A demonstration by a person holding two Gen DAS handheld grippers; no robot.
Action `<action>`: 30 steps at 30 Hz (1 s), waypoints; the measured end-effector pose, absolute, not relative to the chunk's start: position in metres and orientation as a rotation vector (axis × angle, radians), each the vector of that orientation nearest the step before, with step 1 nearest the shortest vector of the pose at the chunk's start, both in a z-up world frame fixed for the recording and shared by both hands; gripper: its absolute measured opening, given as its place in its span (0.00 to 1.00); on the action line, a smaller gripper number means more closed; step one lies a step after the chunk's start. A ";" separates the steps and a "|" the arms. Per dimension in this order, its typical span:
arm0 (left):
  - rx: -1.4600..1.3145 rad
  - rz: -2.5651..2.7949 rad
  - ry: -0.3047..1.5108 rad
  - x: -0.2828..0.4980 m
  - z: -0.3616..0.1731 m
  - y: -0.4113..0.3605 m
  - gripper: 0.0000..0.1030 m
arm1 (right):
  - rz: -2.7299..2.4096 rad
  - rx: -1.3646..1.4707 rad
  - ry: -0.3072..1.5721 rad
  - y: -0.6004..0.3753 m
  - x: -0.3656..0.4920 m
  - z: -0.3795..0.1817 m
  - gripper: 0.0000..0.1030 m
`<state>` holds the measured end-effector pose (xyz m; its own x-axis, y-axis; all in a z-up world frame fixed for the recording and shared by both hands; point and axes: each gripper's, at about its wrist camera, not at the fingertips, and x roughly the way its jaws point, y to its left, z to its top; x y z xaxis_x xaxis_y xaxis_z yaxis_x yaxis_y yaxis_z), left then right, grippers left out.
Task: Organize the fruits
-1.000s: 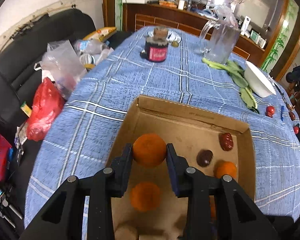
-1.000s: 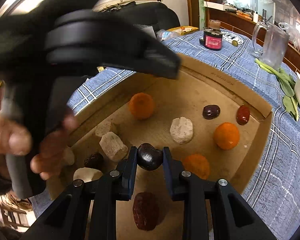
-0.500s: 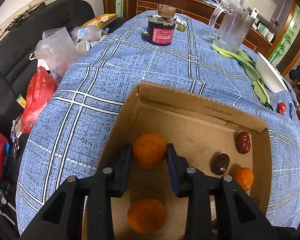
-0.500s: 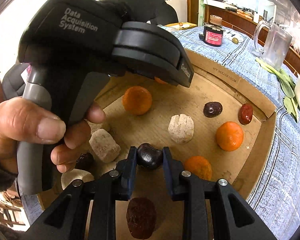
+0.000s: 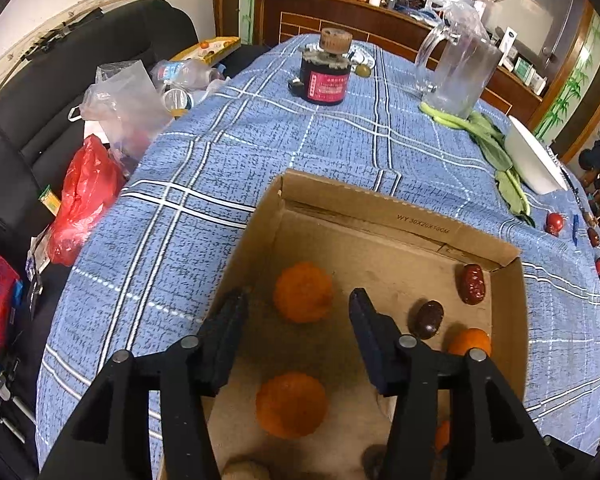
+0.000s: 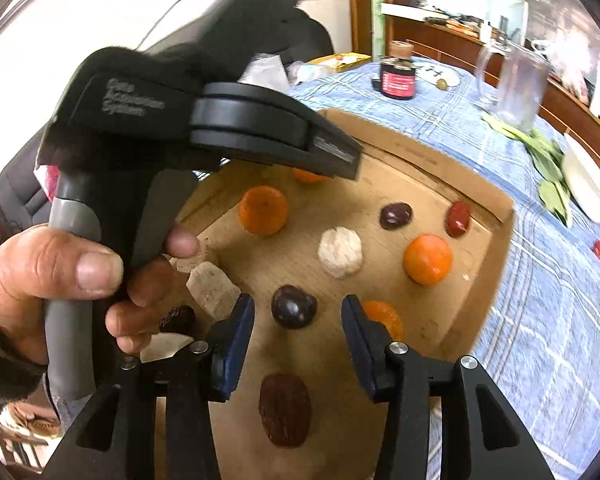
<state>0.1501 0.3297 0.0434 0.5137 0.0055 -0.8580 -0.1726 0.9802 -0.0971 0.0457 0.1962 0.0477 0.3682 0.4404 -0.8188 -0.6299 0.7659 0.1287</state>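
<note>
A shallow cardboard box (image 5: 384, 216) on the blue checked tablecloth holds oranges, dark plums, red dates and pale lumps. My left gripper (image 5: 298, 310) is open over the box's far left corner, and an orange (image 5: 303, 297) lies on the floor between its jaws, free of them. A second orange (image 5: 291, 405) lies nearer. My right gripper (image 6: 298, 318) is open above a dark plum (image 6: 293, 306) that rests on the box floor (image 6: 380, 184) between its jaws. A red date (image 6: 285, 410) lies just below it. The left tool's body fills the upper left of the right wrist view.
On the cloth beyond the box stand a black jar with a red label (image 5: 326, 76), a glass pitcher (image 5: 458, 68), green leaves (image 5: 496, 148) and a white dish (image 5: 534, 160). Loose red fruits (image 5: 555, 222) lie at the right. Bags (image 5: 86, 196) sit on a black sofa left.
Both grippers have opened. The left one let go of the orange, the right one let go of the dark plum; both fruits now rest on the box floor.
</note>
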 end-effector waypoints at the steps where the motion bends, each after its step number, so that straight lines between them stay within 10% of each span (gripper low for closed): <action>1: -0.174 0.113 1.015 0.147 0.046 0.329 0.56 | 0.685 -0.214 0.973 0.193 0.042 0.049 0.49; 13: -0.196 0.256 0.810 0.047 0.101 0.329 0.92 | 0.512 -0.149 0.874 0.133 -0.010 0.079 0.80; 30: -0.223 0.432 0.727 -0.130 0.098 0.289 0.98 | 0.425 -0.149 0.770 0.068 -0.096 0.086 0.92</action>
